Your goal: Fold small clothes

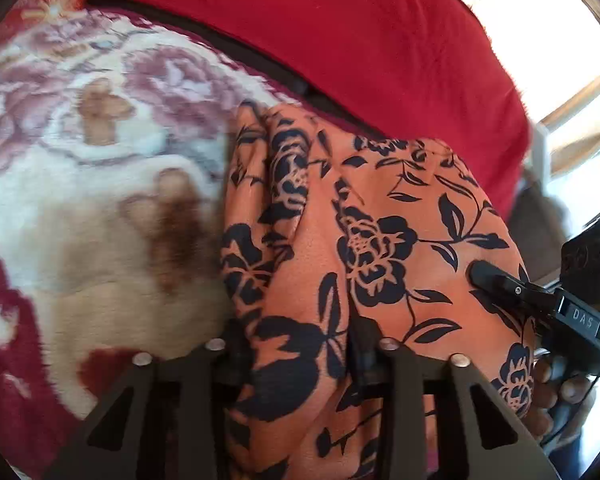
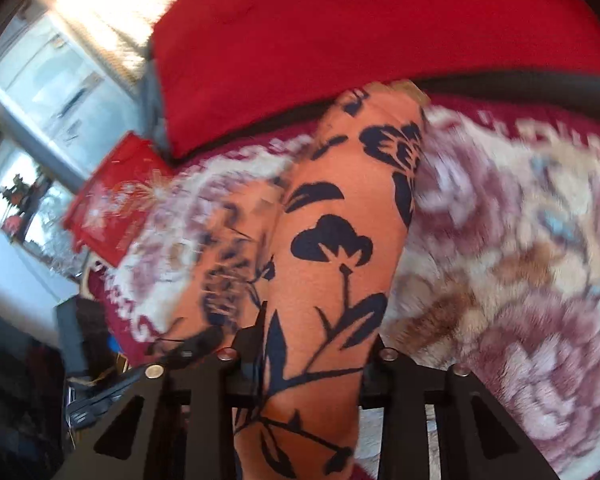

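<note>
Orange floral garment (image 1: pixel 364 248) clamped by left gripper (image 1: pixel 300 344) and right gripper (image 2: pixel 308 350), fingertips hidden in cloth, blanket (image 1: pixel 100 160) blurred.

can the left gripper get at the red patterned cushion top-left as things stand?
Probably not right away: the left gripper is shut on the orange floral garment, which it would have to release. Otherwise only open floral blanket lies between it and the red patterned cushion.

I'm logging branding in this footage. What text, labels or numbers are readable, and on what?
"DAS": white letters on the black body of the right gripper, seen in the left wrist view.
Nothing else is readable; the orange floral garment and blanket carry only patterns.
</note>
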Demonstrator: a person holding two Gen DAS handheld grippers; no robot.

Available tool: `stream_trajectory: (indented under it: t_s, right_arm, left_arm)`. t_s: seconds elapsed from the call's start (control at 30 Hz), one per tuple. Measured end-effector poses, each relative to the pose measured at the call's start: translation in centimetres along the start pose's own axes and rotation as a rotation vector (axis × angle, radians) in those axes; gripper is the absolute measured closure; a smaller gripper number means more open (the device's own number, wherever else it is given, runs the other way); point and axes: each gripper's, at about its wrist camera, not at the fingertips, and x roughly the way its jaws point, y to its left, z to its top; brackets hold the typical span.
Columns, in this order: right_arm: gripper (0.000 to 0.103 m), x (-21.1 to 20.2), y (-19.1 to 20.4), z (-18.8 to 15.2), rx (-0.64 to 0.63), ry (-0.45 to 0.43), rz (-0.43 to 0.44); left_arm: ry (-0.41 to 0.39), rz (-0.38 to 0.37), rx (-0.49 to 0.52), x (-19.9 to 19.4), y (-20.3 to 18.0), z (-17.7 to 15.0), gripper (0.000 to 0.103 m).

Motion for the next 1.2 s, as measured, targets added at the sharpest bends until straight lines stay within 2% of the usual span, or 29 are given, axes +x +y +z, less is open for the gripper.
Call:
stream_trajectory:
  t_s: [0.03,0.1,0.2,0.27,0.33,0.4,0.43,0.5,0.53,0.57,0.6,0.63,0.73,0.8,0.83,0.87,0.9,0.93,0.97,1.03,1.1,1.2]
  right_arm:
    - [0.071,-1.6,0.6,0.8,-0.023,-0.033,-0.001]
    - [0.071,-4.2,0.6,2.2,-0.035,-0.081,0.012]
    - [0.071,-8.1,-1.4,4.0,-0.012,-0.164,0.018]
    - [0.071,-9.9,-3.8,4.5,0.028,-0.199,0.016]
    - [0.07,-10.6,-7.1,4.2,0.079,-0.213,0.045]
    - [0.063,-9.7,-10.8,3.6,0.155,-0.189,0.069]
    - [0.052,-8.5,-13.6,2.5,0.23,-0.159,0.027]
    - [0.05,-7.4,-16.4,0.7,0.307,-0.115,-0.097]
    - [0.05,-7.2,-17.7,-0.7,0.338,-0.103,-0.158]
    - [0.05,-7.4,-18.1,-1.5,0.347,-0.11,-0.172]
    - [0.05,-8.0,-17.9,-2.2,0.338,-0.127,-0.18]
    - [0.05,-9.0,-17.1,-2.7,0.305,-0.155,-0.192]
    - [0.05,-11.2,-13.3,-2.8,0.184,-0.229,-0.166]
    - [0.033,-11.7,-11.2,-2.8,0.135,-0.259,-0.114]
    - [0.018,-11.0,-10.3,-2.9,0.122,-0.246,-0.082]
    - [0.015,-9.9,-9.8,-3.1,0.109,-0.215,-0.077]
    - [0.015,-8.2,-9.9,-3.4,0.104,-0.159,-0.106]
    - [0.015,-5.9,-10.5,-3.9,0.132,-0.066,-0.157]
    - [0.015,-5.6,-10.5,-4.4,0.138,-0.065,-0.191]
    - [0.015,-7.1,-8.7,-4.6,0.114,-0.109,-0.247]
    - [0.015,-8.8,-7.2,-4.7,0.092,-0.134,-0.249]
    - [0.01,-12.7,-4.2,-5.3,0.029,-0.232,-0.331]
  left_arm:
    - [-0.005,-0.021,-0.003,-0.2,-0.8,0.4,0.069]
    - [-0.051,-0.034,0.052,-0.8,-3.8,1.4,0.069]
    - [-0.116,-0.056,0.121,-1.3,-8.3,3.2,0.069]
    - [-0.119,-0.067,0.165,-0.9,-10.7,4.0,0.069]
    - [-0.113,-0.045,0.217,0.5,-12.8,4.1,0.069]
    - [-0.083,0.0,0.252,2.3,-13.8,3.4,0.066]
    - [-0.058,0.037,0.271,3.5,-14.0,2.9,0.063]
    - [0.002,0.152,0.323,5.7,-13.7,1.3,0.059]
    - [0.011,0.171,0.34,6.0,-13.3,0.8,0.054]
    - [-0.007,0.164,0.348,5.7,-13.0,0.5,0.049]
    - [-0.05,0.178,0.352,4.7,-12.7,0.2,0.041]
    - [-0.075,0.194,0.355,3.8,-12.5,0.0,0.038]
    - [-0.153,0.207,0.364,1.1,-12.5,-0.5,0.036]
    - [-0.164,0.229,0.385,0.9,-13.2,-1.0,0.027]
    - [-0.143,0.261,0.394,1.7,-13.2,-1.2,0.026]
    - [-0.123,0.288,0.397,2.5,-13.3,-1.5,0.026]
    - [-0.096,0.316,0.397,3.2,-13.3,-1.8,0.026]
    - [-0.08,0.328,0.394,3.2,-13.2,-2.0,0.026]
    - [-0.073,0.328,0.392,2.7,-13.5,-2.2,0.026]
    - [-0.114,0.335,0.404,1.2,-14.1,-2.8,0.026]
    - [-0.18,0.366,0.425,-0.9,-14.8,-3.5,0.015]
    - [-0.256,0.423,0.436,-3.3,-16.1,-4.0,0.01]
